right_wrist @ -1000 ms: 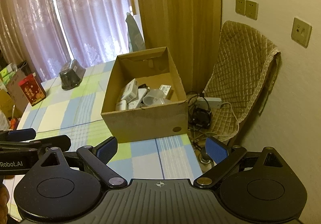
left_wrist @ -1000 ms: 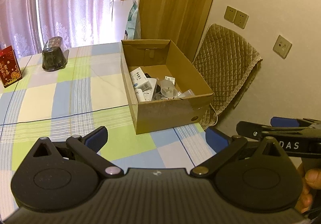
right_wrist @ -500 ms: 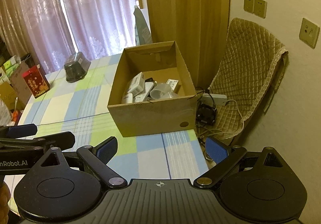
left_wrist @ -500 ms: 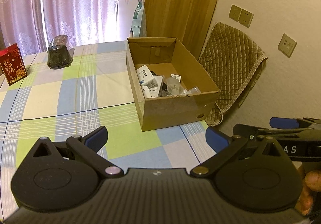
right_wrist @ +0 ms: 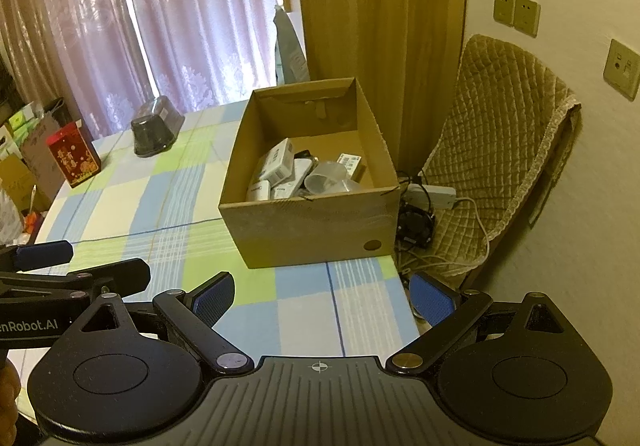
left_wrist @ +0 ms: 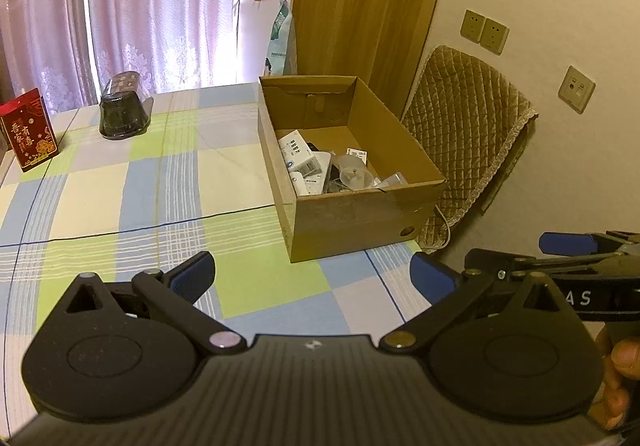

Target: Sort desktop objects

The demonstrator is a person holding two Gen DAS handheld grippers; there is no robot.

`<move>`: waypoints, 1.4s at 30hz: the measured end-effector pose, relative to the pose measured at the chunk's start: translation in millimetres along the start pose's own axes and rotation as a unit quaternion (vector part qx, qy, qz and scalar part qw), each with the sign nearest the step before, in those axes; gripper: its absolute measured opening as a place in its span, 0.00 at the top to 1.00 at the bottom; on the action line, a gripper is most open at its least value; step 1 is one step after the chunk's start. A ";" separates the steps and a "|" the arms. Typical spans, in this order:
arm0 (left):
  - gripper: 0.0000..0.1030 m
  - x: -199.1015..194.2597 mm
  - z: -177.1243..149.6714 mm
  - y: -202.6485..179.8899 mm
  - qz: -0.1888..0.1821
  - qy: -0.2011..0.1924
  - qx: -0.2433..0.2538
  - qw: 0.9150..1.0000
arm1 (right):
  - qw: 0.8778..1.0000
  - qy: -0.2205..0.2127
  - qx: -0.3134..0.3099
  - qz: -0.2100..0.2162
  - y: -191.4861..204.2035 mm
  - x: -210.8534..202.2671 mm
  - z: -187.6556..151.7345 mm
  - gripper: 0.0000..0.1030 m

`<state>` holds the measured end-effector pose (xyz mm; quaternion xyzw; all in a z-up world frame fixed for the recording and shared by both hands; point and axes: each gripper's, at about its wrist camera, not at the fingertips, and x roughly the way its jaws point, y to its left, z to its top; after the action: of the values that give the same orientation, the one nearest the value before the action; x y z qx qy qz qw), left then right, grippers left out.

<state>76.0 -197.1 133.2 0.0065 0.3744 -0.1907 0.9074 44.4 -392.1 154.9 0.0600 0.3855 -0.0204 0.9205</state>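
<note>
1. The left tool (left_wrist: 312, 278) and right tool (right_wrist: 322, 296) hang side by side above the near edge of the table (left_wrist: 120, 182), both with fingers spread wide and nothing between them; held back like this, they look finished or between picks.
2. Beyond them, at the table's right edge, stands the cardboard box (left_wrist: 356, 218), open-topped so things can be dropped in. The small boxes and a clear cup (right_wrist: 320, 180) lie heaped inside.
3. Farther off, near the far left corner, a dark container (left_wrist: 122, 112) and a red box (left_wrist: 28, 134) stand unsorted, probably the remaining work.
</note>
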 end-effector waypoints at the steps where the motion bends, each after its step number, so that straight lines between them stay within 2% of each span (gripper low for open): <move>1: 0.01 0.2 -0.5 0.6 0.001 0.000 0.000 1.000 | 1.000 0.000 -0.001 0.000 0.5 0.2 -0.3 0.06; 42: 0.01 3.4 -8.3 18.5 0.023 0.012 -0.017 1.000 | 1.000 0.011 -0.003 0.005 8.6 8.3 -2.4 0.06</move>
<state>79.0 -179.9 122.4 0.0018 0.3883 -0.1637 0.9069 49.3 -383.1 148.1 0.0594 0.3950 -0.0140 0.9166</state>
